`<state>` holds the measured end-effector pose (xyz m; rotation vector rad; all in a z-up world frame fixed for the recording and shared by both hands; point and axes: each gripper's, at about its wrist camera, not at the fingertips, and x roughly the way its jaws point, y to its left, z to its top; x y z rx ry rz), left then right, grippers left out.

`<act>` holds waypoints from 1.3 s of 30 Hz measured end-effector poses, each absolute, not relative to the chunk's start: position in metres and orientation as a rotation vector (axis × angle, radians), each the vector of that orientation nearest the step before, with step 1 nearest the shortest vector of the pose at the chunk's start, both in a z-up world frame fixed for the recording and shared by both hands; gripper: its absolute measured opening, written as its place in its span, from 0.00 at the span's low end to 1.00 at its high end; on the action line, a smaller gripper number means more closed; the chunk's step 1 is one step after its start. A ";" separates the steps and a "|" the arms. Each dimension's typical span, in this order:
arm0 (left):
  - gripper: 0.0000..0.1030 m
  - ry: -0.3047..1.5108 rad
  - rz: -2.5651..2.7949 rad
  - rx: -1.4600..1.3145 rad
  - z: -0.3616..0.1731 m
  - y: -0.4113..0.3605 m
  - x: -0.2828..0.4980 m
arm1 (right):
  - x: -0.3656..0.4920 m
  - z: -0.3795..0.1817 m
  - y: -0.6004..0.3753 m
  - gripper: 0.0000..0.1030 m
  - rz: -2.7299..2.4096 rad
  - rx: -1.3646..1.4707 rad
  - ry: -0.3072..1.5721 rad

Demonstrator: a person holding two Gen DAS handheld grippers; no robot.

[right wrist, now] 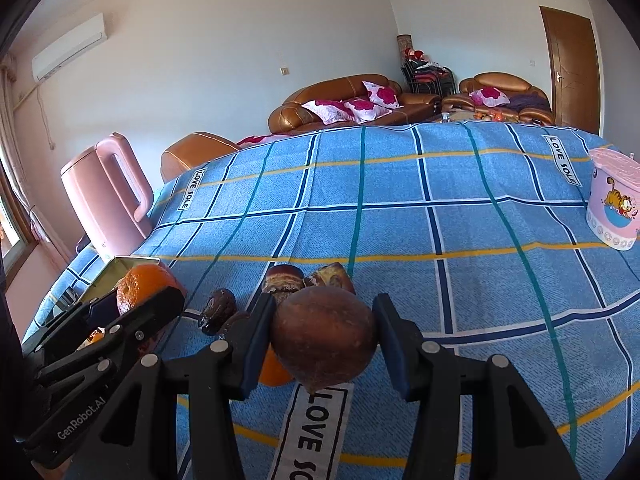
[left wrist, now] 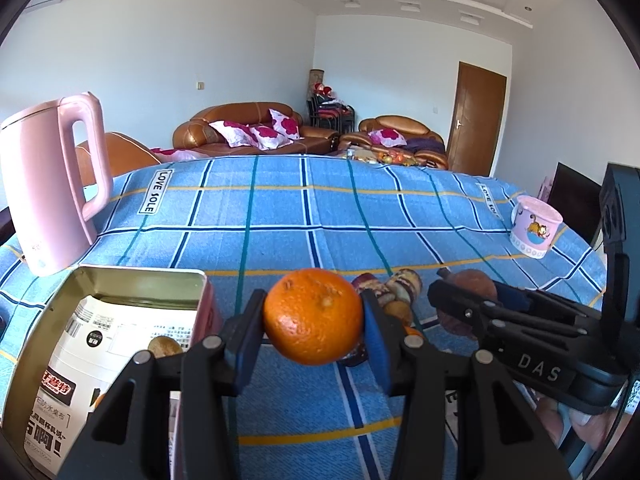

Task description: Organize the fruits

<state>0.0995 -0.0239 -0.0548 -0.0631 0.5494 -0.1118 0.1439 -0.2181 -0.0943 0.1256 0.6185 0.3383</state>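
Left gripper (left wrist: 313, 318) clamps an orange (left wrist: 313, 317), right gripper (right wrist: 324, 342) a brown fruit (right wrist: 324, 338), both lifted clear for sorting into the tin (left wrist: 120, 280).

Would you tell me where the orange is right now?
The orange sits clamped in the left gripper, just right of the open tin, above the blue checked cloth.

A pink electric kettle (left wrist: 52, 188) stands upright at the left edge of the surface, which is covered by a blue plaid cloth (left wrist: 320, 216) printed with "LOVE SOLE". Well apart, at the right edge, stands a pink cartoon-cat mug (left wrist: 534, 226). Behind are brown leather sofas (left wrist: 248, 128) with floral cushions (left wrist: 262, 134), a wooden door (left wrist: 476, 118) and a wall air conditioner (right wrist: 70, 46).
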 end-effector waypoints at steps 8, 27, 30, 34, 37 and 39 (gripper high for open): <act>0.47 0.512 -0.103 -0.058 -0.052 -0.024 0.093 | 0.130 -0.086 -0.216 0.50 0.337 0.098 0.541; 0.47 0.431 -0.082 -0.039 -0.045 -0.025 0.078 | 0.106 -0.074 -0.215 0.51 0.333 0.060 0.405; 0.47 0.417 -0.081 -0.034 -0.044 -0.026 0.076 | 0.104 -0.073 -0.216 0.51 0.333 0.062 0.392; 0.47 0.400 -0.078 -0.030 -0.043 -0.026 0.073 | 0.101 -0.072 -0.217 0.51 0.331 0.066 0.378; 0.47 0.388 -0.076 -0.027 -0.042 -0.026 0.071 | 0.098 -0.071 -0.217 0.51 0.329 0.063 0.363; 0.47 0.380 -0.076 -0.025 -0.041 -0.026 0.070 | 0.095 -0.071 -0.217 0.51 0.327 0.058 0.354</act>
